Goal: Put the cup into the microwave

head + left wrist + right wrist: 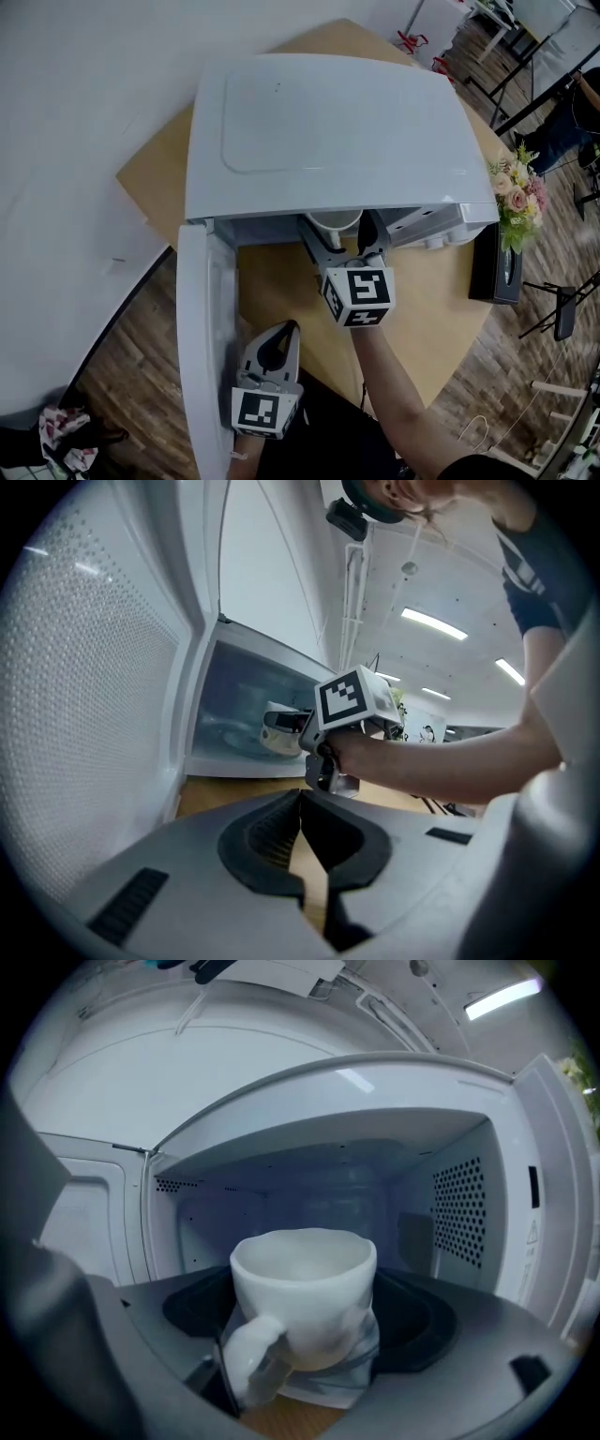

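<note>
A white cup (335,222) with a handle sits between the jaws of my right gripper (343,232), which is shut on it. The cup hangs at the mouth of the open white microwave (328,131), just under its front edge. In the right gripper view the cup (305,1302) is upright, handle toward the camera, with the microwave cavity (469,1204) behind it. The microwave door (202,328) is swung open to the left. My left gripper (286,330) is shut on nothing, low beside the door. From the left gripper view I see the cup (279,731) and my left gripper (301,799).
The microwave stands on a wooden table (412,319). A bunch of flowers (517,192) and a black box (494,262) are at the table's right edge. Folding furniture (558,309) stands on the wood floor to the right. A white surface (66,234) lies left.
</note>
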Demonstrator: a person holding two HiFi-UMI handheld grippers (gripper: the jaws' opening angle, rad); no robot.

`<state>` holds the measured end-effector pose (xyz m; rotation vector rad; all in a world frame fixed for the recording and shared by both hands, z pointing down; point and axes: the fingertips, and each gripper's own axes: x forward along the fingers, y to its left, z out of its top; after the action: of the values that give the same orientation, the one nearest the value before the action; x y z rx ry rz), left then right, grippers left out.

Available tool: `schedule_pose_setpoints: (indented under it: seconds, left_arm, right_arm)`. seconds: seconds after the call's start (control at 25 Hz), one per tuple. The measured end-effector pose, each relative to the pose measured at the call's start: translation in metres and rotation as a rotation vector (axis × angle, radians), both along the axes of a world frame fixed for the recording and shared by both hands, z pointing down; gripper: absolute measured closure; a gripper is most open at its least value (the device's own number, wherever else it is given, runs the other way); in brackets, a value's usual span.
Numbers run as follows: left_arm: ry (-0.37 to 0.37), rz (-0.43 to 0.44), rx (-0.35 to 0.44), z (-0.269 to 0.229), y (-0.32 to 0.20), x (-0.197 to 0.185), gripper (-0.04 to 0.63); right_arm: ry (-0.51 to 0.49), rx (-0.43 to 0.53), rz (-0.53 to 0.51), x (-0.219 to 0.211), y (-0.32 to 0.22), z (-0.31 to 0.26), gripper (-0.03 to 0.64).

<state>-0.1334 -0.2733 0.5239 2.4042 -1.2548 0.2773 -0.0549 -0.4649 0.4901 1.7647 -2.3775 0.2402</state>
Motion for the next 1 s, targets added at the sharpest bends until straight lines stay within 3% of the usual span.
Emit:
schedule_pose_setpoints:
  seconds: [0.56, 1.0]
  left_arm:
    - [-0.014, -0.005, -0.054, 0.013, 0.009, -0.007, 0.589]
    - [-0.058, -0.009, -0.062, 0.019, 0.013, -0.011, 0.589]
  right_arm:
    - [0.010, -0.012, -0.050, -0.017, -0.022, 0.013, 0.201]
    - [-0.041, 0.005, -0.040, -0.015, -0.025, 0.008, 0.201]
